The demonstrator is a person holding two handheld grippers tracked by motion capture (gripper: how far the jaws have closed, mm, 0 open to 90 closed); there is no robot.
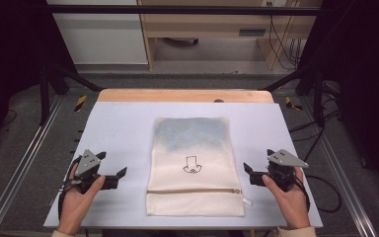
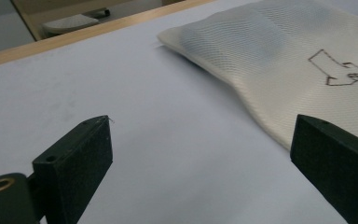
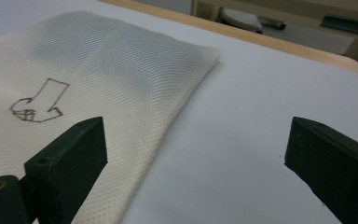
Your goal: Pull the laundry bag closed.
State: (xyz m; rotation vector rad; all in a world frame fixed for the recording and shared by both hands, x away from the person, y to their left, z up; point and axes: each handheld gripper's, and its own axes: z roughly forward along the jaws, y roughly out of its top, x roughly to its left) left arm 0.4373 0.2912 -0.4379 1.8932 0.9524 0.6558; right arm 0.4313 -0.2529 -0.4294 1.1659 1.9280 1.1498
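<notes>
Tongs spread wide on both sides: my left tongs (image 1: 122,174) and right tongs (image 1: 247,170) flank the mesh bag (image 1: 193,165) (zipped, flat on the worktop (image 1: 123,128)), pinching nothing.

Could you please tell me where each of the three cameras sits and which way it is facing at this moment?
High view: above the person's side, looking forward and down on the table; shows both hands, left gripper, right gripper.
Left gripper view: rides on the left gripper, looking between its open jaws toward the mesh bag.
Right gripper view: rides on the right gripper, jaws open, bag at left.
All share the bag's drawn arrow.
</notes>
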